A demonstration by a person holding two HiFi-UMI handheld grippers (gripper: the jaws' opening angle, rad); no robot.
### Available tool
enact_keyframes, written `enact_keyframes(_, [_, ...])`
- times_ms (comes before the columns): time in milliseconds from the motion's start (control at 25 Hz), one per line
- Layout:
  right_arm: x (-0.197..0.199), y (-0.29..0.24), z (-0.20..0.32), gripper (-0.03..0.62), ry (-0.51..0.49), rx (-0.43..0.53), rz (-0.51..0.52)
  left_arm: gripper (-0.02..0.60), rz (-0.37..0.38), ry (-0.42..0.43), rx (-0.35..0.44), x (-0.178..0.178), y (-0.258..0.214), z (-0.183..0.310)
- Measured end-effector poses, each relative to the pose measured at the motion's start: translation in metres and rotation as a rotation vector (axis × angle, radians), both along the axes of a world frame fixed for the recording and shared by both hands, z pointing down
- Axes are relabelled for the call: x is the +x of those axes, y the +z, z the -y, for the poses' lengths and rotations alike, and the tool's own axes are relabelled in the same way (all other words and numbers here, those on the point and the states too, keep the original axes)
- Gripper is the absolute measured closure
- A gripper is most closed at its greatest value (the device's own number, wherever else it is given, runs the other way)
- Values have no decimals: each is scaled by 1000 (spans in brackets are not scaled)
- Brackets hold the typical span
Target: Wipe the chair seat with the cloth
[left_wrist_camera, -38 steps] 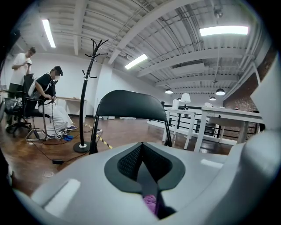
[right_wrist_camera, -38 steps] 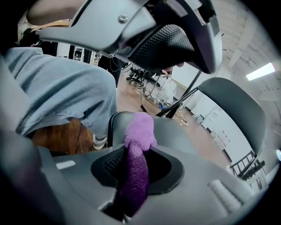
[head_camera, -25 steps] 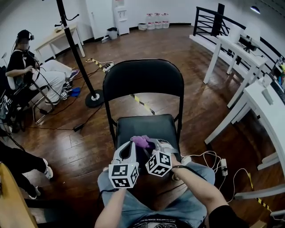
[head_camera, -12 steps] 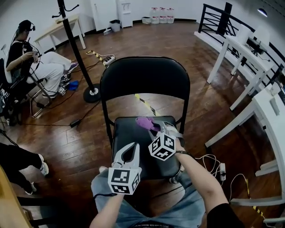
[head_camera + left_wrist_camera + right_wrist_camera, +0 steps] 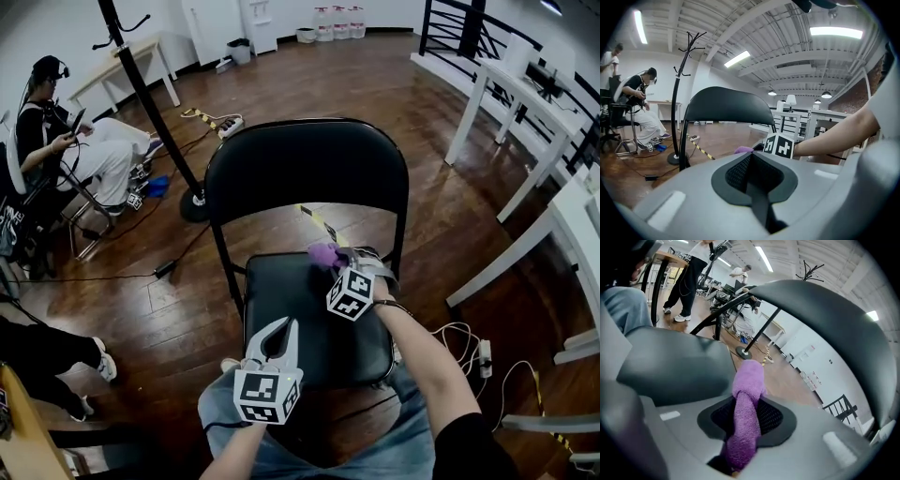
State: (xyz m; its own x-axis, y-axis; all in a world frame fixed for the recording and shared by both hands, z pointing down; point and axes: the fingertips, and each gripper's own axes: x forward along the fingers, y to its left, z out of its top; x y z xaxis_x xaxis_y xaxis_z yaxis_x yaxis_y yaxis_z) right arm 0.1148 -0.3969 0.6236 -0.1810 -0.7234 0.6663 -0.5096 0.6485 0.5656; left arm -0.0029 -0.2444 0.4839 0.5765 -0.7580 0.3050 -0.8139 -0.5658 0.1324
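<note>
A black folding chair stands before me, its seat [image 5: 298, 302] under both grippers. My right gripper [image 5: 339, 259] is shut on a purple cloth [image 5: 324, 253], which it holds low over the seat's back right part, near the backrest [image 5: 300, 164]. In the right gripper view the cloth [image 5: 744, 413] runs up between the jaws, with the backrest [image 5: 825, 319] arching overhead. My left gripper [image 5: 277, 328] hangs over the seat's front edge, shut with nothing in it. The left gripper view looks past the shut left gripper [image 5: 751, 157] to the backrest [image 5: 726, 105] and the cloth [image 5: 743, 150].
A coat stand [image 5: 159, 103] rises behind the chair at the left, beside a seated person [image 5: 66, 141]. White tables [image 5: 525, 103] line the right side. Cables and a power strip [image 5: 483, 354] lie on the wooden floor to the chair's right.
My right gripper has carried the cloth from the seat's front toward the back right, near the backrest. The left gripper has drawn back to the front edge.
</note>
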Motion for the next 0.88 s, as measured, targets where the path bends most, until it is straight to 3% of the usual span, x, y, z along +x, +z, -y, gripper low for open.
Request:
enact_keyframes(400, [2, 20, -13, 507, 13, -52, -9, 577, 26, -8, -37, -1, 16, -3])
enact_keyframes(880, [-28, 21, -101, 507, -3, -78, 57, 577, 51, -33, -56, -2, 21, -30])
